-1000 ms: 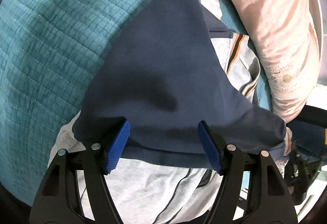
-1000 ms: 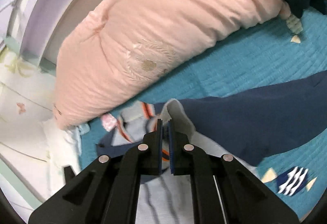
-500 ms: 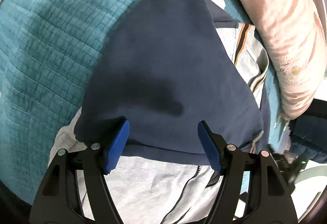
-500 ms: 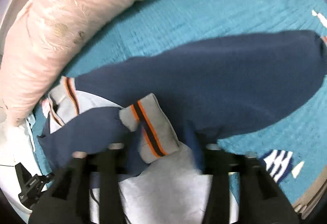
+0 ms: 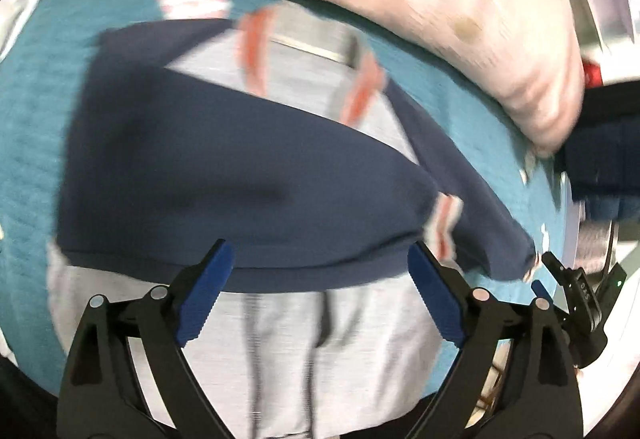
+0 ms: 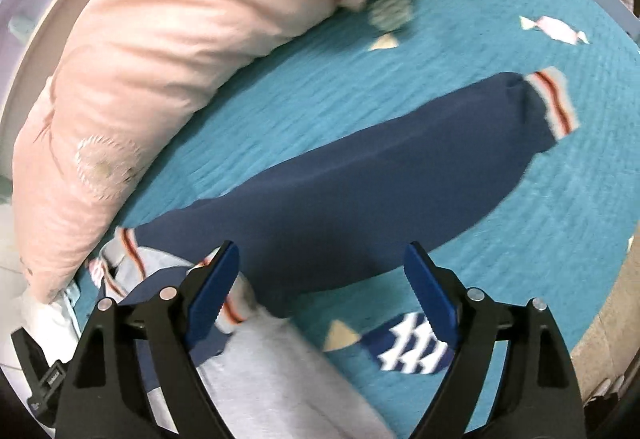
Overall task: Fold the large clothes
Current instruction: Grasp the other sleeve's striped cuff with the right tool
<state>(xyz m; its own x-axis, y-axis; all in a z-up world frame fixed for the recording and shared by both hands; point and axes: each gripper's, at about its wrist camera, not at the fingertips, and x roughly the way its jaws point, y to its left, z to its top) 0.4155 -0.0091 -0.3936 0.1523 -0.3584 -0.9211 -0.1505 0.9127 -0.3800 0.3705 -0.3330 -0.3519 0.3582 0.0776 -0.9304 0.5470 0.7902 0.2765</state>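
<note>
While both grippers, left (image 5: 318, 293) and right (image 6: 320, 293), are opening with nothing pinched, the jacket (image 5: 240, 167) lies on the teal bedspread (image 6: 360, 99): one sleeve crosses the chest, the other sleeve (image 6: 380, 175) sprawls outward, waiting.

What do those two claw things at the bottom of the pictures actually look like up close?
Both look alike. The left gripper has two black plastic fingers with triangular cut-outs and round silver rivets, each tipped with a ribbed blue pad. The right gripper is built the same way, with the same ribbed blue pads. No cables, hands or sleeves show.
</note>
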